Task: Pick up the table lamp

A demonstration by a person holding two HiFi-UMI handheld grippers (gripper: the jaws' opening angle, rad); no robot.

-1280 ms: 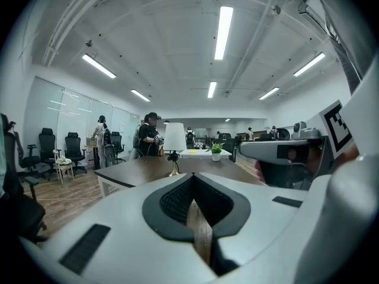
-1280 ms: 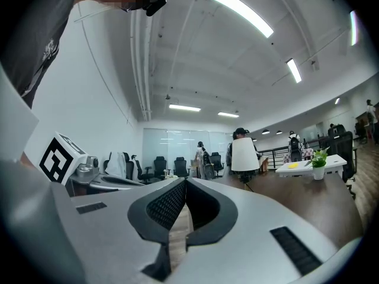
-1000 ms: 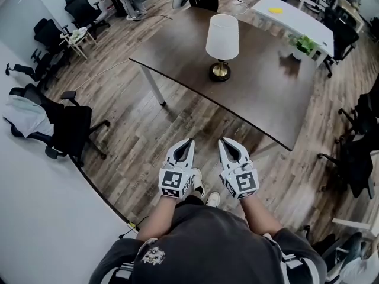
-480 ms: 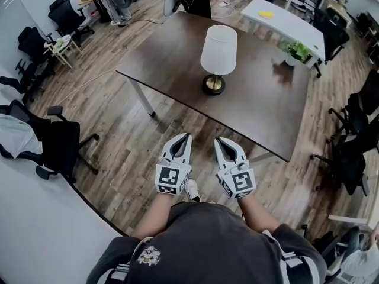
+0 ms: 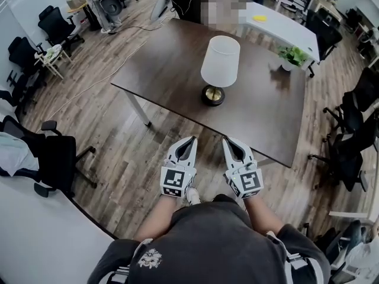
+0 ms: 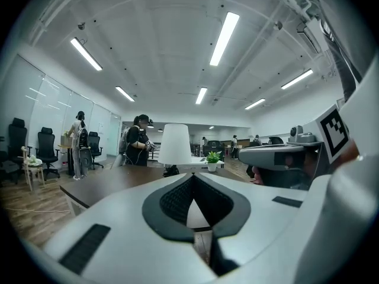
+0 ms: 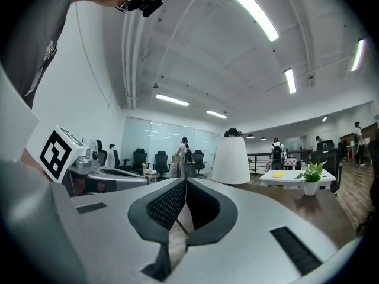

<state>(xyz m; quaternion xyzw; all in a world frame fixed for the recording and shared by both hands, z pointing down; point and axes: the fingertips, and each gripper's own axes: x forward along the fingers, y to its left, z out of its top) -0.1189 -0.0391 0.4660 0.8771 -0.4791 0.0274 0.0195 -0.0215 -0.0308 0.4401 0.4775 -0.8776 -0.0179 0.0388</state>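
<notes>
Since 1 second ago the person has stepped closer to the dark brown rectangular table [image 5: 172,70]. In the head view its near edge now lies just ahead of the tips of both grippers, and the lamp's base sits lower in that view than it did. The 2 grippers have kept their side-by-side pose throughout, and their jaws have not parted.

The white-shaded table lamp [image 5: 220,61] stands upright near the middle of the table. It has a tapered white drum shade, wider at the bottom, over a short stem and a round brass-coloured base on a dark foot. In the head view it is at 12 o'clock from the grippers, well apart from both. It shows straight ahead in the left gripper view [image 6: 175,145] and slightly to 1 o'clock in the right gripper view [image 7: 232,160].

The left gripper [image 5: 190,141] has its jaws clenched together with nothing between them, as its own view [image 6: 193,177] confirms. The right gripper [image 5: 227,141] is likewise pressed closed and empty [image 7: 184,182]. Both point level toward the table.

A small green potted plant [image 5: 292,56] sits on the table at 2 o'clock from the lamp. A long white table [image 5: 278,25] lies beyond it, and a black office chair [image 5: 56,155] stands at 9 o'clock from the grippers.
</notes>
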